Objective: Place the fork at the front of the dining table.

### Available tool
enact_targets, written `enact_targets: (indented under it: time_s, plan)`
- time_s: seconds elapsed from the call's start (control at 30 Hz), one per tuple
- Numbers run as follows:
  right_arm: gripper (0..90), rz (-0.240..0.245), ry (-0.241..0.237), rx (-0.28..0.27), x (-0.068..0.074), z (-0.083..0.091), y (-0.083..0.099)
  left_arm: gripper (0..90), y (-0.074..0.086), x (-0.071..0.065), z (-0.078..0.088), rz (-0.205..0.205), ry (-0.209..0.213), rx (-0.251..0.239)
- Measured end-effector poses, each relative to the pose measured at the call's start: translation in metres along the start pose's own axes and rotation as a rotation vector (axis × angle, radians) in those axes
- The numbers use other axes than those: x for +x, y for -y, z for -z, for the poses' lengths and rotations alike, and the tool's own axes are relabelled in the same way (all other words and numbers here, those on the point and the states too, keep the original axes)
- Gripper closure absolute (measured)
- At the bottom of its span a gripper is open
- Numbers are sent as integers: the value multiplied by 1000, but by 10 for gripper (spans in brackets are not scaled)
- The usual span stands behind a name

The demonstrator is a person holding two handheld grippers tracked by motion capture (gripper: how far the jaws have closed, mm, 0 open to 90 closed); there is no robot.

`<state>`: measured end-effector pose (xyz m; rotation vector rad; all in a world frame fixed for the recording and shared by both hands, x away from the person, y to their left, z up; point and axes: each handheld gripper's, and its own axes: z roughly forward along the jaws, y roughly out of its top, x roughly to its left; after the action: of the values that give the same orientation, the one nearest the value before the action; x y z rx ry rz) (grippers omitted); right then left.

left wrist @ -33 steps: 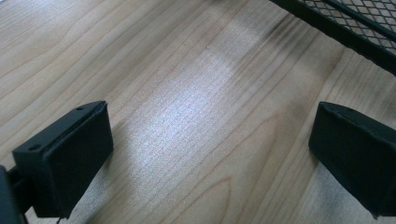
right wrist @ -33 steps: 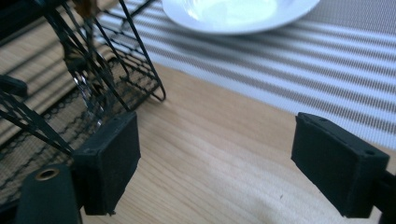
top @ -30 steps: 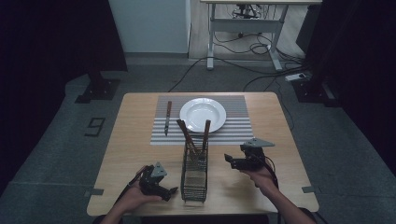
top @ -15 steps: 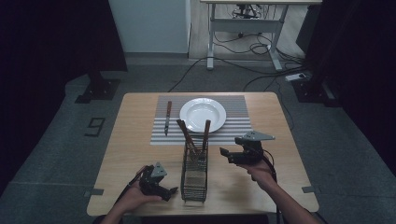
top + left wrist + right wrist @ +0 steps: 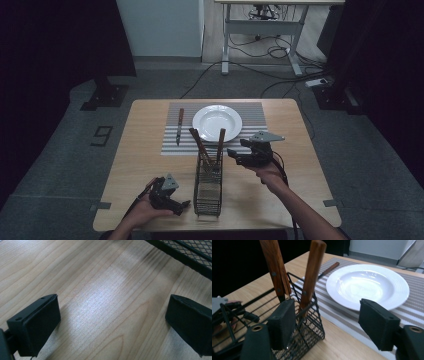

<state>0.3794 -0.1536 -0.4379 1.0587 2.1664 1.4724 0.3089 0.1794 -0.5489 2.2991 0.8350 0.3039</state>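
Note:
A black wire caddy stands near the table's front edge, and brown wooden handles stick up out of it. My right gripper hovers just right of those handles, pointing at them. Its jaws have just been closing, and nothing is between them. In the right gripper view the gripper is open, with the handles and caddy just past its left jaw. My left gripper rests low on the table left of the caddy. In its own view it stands open over bare wood.
A white plate sits on a striped placemat behind the caddy. A wooden-handled knife lies on the mat to the plate's left. In the right gripper view the plate is ahead on the right, and the knife lies beyond the handles.
My right gripper has risen and moved left toward the caddy's handles, and its jaws stand narrower. The left gripper has stayed in place.

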Motion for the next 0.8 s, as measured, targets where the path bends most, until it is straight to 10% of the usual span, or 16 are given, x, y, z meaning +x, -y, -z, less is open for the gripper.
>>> enact_targets:
  time_s: [0.8]
  plan:
    - [514,6,-65,-22,4,-45,-21,0,0,0,0,0,1,-1]
